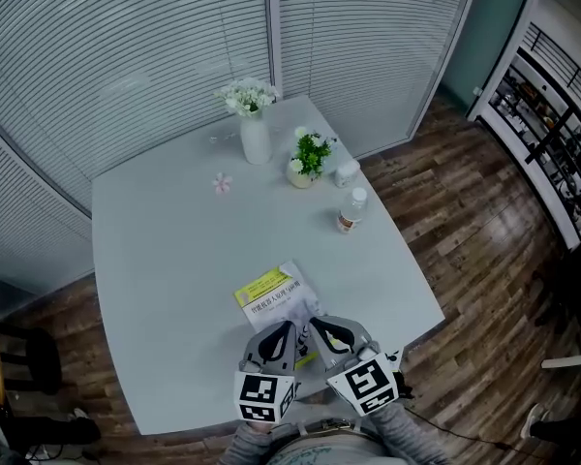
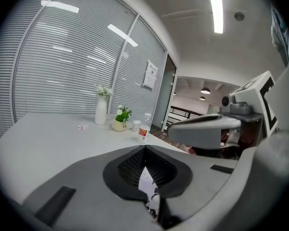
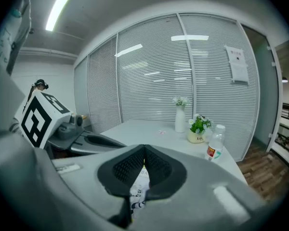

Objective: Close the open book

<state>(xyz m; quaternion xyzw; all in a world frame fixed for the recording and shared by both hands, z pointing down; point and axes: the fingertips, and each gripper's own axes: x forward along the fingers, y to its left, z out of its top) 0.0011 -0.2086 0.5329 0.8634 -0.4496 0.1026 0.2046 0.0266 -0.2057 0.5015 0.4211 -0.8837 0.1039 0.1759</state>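
book (image 1: 269,294): near edge under left tool (image 1: 290,329), right tool (image 1: 318,325) | bottle (image 1: 350,211) label: illegible

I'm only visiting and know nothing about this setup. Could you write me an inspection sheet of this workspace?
Surface: white table.
Job's things: book with a yellow cover, near the table's front edge, its near part under the grippers.
Clutter: vase of white flowers, potted plant, jar, bottle and pink flower, all on the far part.
Grippers: left gripper and right gripper side by side, each shut on a printed page of the book.
Cables: nothing seen on the table.
Surroundings: blinds on two sides, wood floor, shelf rack at right.
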